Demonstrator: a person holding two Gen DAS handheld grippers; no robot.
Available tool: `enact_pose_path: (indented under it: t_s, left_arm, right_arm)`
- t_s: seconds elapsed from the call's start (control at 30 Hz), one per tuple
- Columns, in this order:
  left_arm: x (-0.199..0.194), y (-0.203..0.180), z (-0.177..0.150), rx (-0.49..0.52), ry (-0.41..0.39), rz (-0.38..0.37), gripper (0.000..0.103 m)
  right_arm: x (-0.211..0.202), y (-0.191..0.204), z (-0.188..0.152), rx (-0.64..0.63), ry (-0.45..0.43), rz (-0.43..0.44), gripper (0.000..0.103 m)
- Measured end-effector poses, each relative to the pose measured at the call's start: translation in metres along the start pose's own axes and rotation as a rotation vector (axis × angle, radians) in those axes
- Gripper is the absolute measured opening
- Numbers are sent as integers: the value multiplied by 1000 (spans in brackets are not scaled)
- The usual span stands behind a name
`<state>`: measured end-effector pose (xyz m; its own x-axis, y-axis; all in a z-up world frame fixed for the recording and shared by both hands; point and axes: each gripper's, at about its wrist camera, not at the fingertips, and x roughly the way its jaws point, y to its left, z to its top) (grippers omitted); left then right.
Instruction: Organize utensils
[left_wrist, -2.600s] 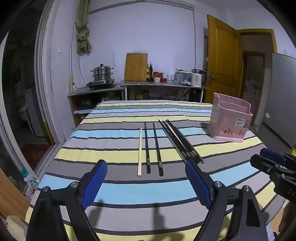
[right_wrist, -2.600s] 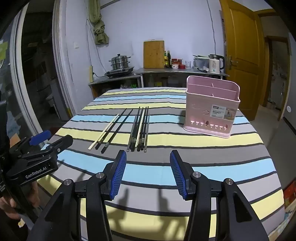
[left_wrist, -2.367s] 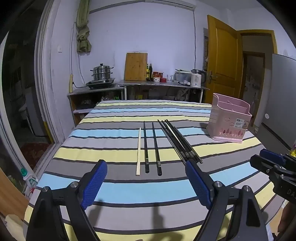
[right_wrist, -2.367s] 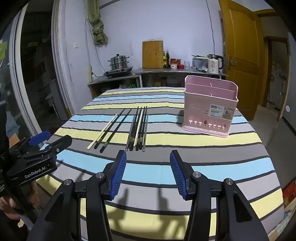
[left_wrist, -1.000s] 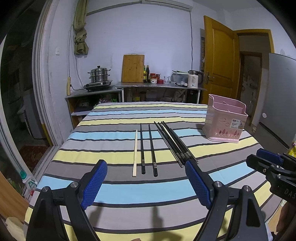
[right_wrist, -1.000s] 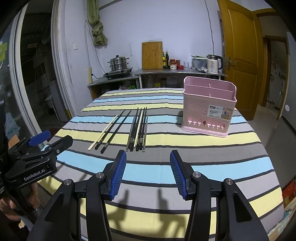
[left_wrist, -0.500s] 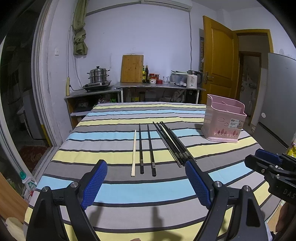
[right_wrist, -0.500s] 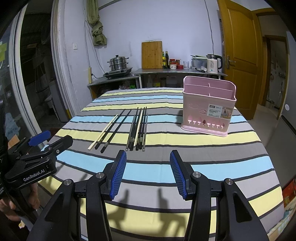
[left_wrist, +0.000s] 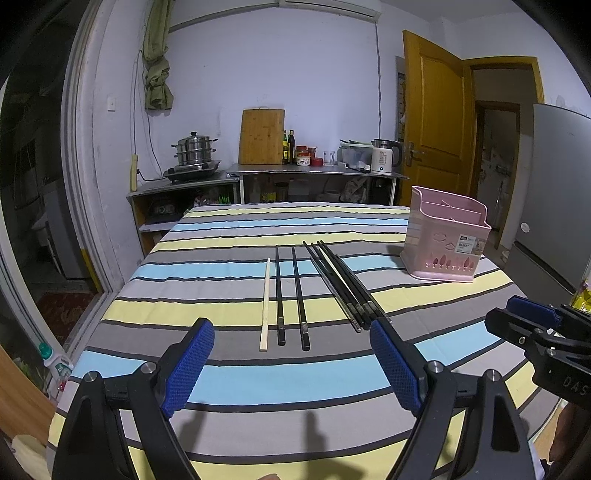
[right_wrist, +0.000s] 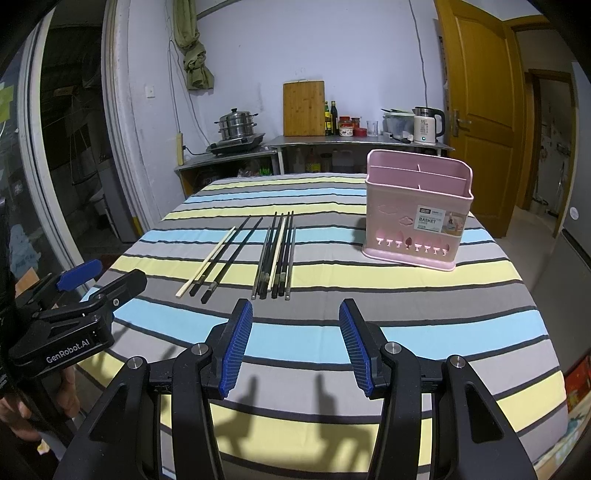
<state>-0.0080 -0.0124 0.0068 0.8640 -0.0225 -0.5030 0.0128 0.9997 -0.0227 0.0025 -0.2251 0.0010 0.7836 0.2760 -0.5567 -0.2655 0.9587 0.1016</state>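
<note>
From the left wrist, the left gripper gapes wide above the striped table, with chopsticks lying ahead and a pink basket far right. From the right wrist, the right gripper stands wide and empty.
</note>
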Motion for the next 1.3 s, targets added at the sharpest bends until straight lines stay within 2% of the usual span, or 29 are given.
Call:
enact_pose_path:
  t_s: [0.83, 1.07, 1.3]
  left_arm:
    - [16, 6, -3, -2, 34, -5, 86]
    - [46, 18, 2, 9, 87, 3, 85]
    - [94, 40, 20, -11, 167, 18, 81]
  right_arm:
    - [13, 1, -1, 0, 22, 13, 50]
    - [35, -3, 9, 11, 66, 33, 50]
    - [69, -5, 28, 4, 107, 37, 50]
